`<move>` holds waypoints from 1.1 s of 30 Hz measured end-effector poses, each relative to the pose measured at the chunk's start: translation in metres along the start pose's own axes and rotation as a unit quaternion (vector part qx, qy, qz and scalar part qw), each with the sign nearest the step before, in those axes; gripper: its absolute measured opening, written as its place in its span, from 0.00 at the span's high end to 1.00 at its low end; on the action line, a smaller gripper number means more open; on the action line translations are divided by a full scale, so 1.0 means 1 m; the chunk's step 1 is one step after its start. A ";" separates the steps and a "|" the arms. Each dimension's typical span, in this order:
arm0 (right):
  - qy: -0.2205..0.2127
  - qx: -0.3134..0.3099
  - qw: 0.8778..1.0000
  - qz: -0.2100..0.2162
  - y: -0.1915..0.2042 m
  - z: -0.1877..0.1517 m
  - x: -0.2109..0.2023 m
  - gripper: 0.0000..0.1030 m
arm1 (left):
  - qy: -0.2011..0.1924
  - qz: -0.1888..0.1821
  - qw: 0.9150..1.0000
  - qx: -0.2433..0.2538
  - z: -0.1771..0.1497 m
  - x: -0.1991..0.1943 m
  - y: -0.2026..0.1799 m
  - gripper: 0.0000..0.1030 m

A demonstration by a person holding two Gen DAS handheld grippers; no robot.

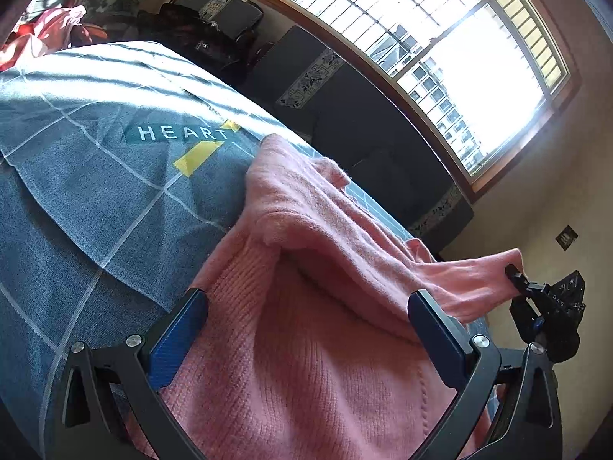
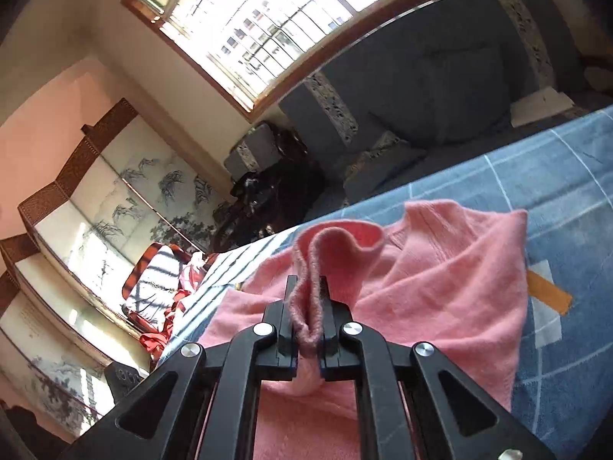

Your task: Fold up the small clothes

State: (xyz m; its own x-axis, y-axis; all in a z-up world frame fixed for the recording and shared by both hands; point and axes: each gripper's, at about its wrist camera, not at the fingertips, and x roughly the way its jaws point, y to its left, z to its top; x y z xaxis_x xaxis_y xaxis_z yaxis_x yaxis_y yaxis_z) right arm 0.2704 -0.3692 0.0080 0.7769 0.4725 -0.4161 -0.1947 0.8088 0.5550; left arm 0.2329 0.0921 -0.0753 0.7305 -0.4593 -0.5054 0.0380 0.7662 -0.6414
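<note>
A pink knitted sweater [image 1: 306, 345] lies rumpled on a blue-grey checked bed cover [image 1: 95, 191]. My left gripper [image 1: 308, 306] is open, its blue-padded fingers [image 1: 180, 337] standing wide on either side of the sweater's body, with a raised fold just beyond them. My right gripper [image 2: 306, 291] is shut on a doubled edge of the pink sweater [image 2: 440, 276], which loops up above the fingertips. In the left wrist view the right gripper [image 1: 515, 274] holds a stretched-out part of the sweater off the right edge of the bed.
Dark sofa cushions [image 1: 345, 115] line the wall under a bright barred window [image 1: 459, 38], beyond the bed's far edge. Red and pink clothes [image 1: 49, 34] are piled at the bed's far end. A painted folding screen [image 2: 95, 211] stands at the left.
</note>
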 end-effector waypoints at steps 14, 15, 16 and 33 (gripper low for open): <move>0.066 0.120 0.988 -0.072 -0.101 -0.027 0.009 0.90 | -0.015 0.026 1.000 0.009 0.000 -0.003 -0.002 0.00; 0.078 0.114 0.985 -0.101 -0.101 -0.028 0.013 0.90 | -0.016 0.029 0.999 0.012 0.000 -0.004 -0.003 0.00; 0.099 0.112 0.981 -0.125 -0.105 -0.031 0.019 0.89 | -0.015 0.032 0.999 0.015 -0.001 -0.003 -0.004 0.00; 0.105 0.091 0.987 -0.080 -0.084 -0.015 0.012 0.83 | -0.014 0.047 0.999 0.012 -0.001 -0.005 -0.003 0.00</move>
State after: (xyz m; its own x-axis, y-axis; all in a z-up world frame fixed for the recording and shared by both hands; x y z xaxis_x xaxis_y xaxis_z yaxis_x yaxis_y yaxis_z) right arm 0.2870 -0.4259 -0.0549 0.6438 0.4208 -0.6391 0.0464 0.8122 0.5815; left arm 0.2286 0.0914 -0.0714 0.7500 -0.3729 -0.5463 -0.0154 0.8159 -0.5780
